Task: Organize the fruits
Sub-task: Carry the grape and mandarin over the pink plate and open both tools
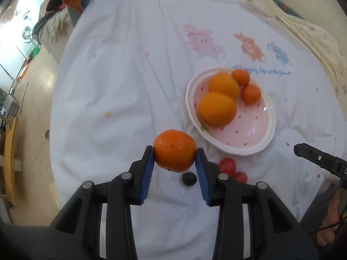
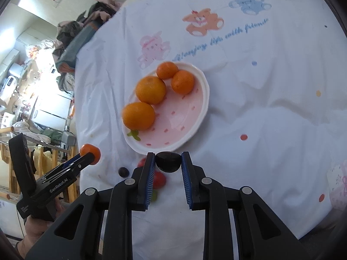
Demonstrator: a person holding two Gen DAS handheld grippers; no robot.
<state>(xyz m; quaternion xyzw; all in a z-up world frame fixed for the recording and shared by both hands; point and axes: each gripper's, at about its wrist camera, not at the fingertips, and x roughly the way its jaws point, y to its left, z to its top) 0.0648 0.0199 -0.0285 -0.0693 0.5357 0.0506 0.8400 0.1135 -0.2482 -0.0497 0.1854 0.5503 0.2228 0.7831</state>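
The left gripper (image 1: 175,155) clamps a tangerine (image 1: 174,150); the right gripper (image 2: 168,159) pinches a plum (image 2: 168,161) (dark, near the bowl (image 2: 202,106)).

Ahead and to the right of the left claw (image 1: 175,154), the bowl (image 1: 263,145) has bare floor on its near right half; four oranges (image 1: 217,108) crowd its far left. Just below this claw a dark fruit (image 1: 189,179) and red fruits (image 1: 227,165) lie on the surface (image 1: 121,82). Left and ahead, the cloth lies bare.
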